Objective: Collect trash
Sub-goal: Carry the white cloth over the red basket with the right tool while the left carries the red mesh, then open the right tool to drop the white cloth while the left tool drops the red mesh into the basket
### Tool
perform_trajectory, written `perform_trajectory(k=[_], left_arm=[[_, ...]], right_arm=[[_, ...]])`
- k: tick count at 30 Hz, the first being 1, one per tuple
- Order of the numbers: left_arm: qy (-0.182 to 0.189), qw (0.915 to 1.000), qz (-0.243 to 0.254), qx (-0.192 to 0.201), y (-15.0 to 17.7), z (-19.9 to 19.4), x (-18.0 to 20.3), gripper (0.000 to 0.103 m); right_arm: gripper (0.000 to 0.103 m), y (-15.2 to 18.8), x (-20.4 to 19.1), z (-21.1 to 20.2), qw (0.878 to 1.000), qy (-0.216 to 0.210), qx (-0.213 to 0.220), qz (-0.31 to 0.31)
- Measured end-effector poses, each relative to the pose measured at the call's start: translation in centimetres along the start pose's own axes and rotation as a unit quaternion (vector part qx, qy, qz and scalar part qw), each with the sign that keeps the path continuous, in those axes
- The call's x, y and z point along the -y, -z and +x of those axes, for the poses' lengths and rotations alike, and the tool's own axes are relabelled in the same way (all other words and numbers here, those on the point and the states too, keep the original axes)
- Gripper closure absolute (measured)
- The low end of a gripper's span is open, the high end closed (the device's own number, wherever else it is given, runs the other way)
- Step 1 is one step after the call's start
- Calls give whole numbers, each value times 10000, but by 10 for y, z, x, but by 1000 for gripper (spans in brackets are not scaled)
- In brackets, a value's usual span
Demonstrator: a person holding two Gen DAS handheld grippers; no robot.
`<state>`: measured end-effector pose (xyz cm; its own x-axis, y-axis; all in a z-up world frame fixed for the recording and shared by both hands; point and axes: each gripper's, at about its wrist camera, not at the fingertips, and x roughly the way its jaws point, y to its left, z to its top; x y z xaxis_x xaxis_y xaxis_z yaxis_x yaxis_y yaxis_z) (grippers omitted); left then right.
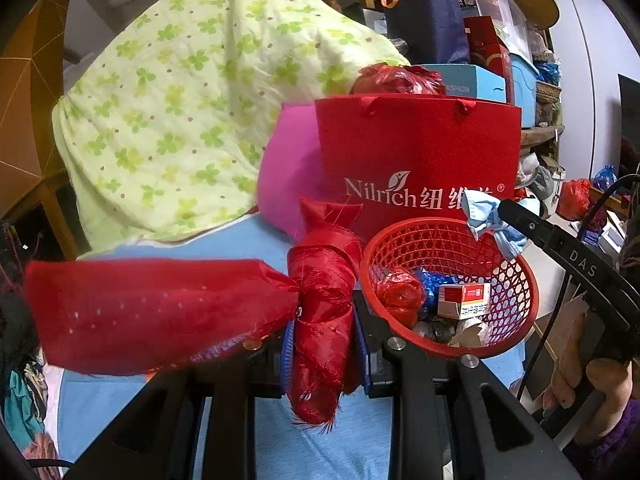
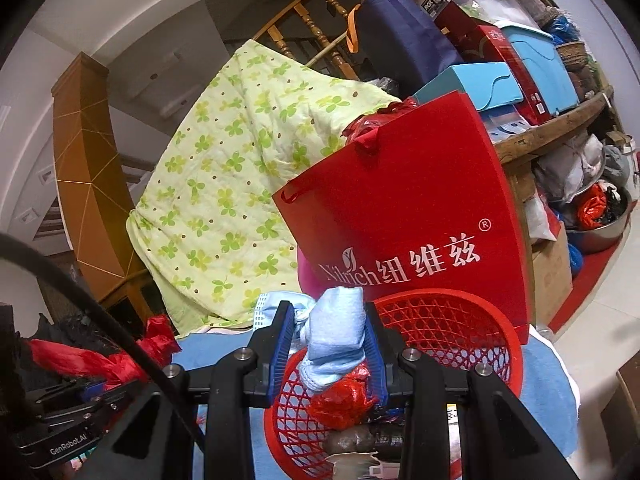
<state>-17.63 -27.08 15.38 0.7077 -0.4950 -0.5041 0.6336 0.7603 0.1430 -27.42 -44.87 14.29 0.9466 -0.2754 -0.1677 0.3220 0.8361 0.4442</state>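
1. Left gripper [image 1: 325, 350] — jaws closed on a red satin cloth [image 1: 324, 312], rolled and knotted, one wide end trailing off to the left. Blue pads pressed both sides of the roll. Held just left of the basket, above the blue surface [image 1: 224, 248].

2. Right gripper [image 2: 330, 344] — jaws clamped on a crumpled light-blue face mask [image 2: 336, 328], pads tight against it. Seen from left wrist cam, mask [image 1: 486, 216] hung at the gripper tip over the basket's far-right rim. A hand [image 1: 576, 364] gripped the handle at lower right.

3. Red mesh basket [image 1: 448, 280] — round, plastic, sat on blue surface directly in front of red paper bag. Contents: red crumpled wrapper [image 1: 400, 290], blue foil piece [image 1: 434, 282], sm. red-and-white carton [image 1: 464, 298], dark lumps at the bottom — can't tell what.

4. Red paper bag [image 1: 420, 148] — upright, white lettering "Nilrich" w/ Chinese characters, cord handles; red plastic bundle [image 1: 396, 80] showing above its top.

5. Background — pink cushion [image 1: 288, 168] left of bag, green clover-print quilt [image 1: 188, 100] draped behind, stacked boxes and tubs [image 2: 520, 52] at upper right.
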Motion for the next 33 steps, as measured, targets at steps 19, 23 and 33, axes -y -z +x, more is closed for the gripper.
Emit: perform_trajectory(k=[19,23,33], left_arm=[[121,9998,127,-68,-3,14,22,75],[154,9997,171,-76,-4,17,27,75],[224,9994,250,-107,-7,24,39,75]], right_arm=[[66,-4,13,-7,9998,67,23,167],[66,-5,18,-7,9998,86,19,197],[66,-7,29,-12,9992,116,26,374]])
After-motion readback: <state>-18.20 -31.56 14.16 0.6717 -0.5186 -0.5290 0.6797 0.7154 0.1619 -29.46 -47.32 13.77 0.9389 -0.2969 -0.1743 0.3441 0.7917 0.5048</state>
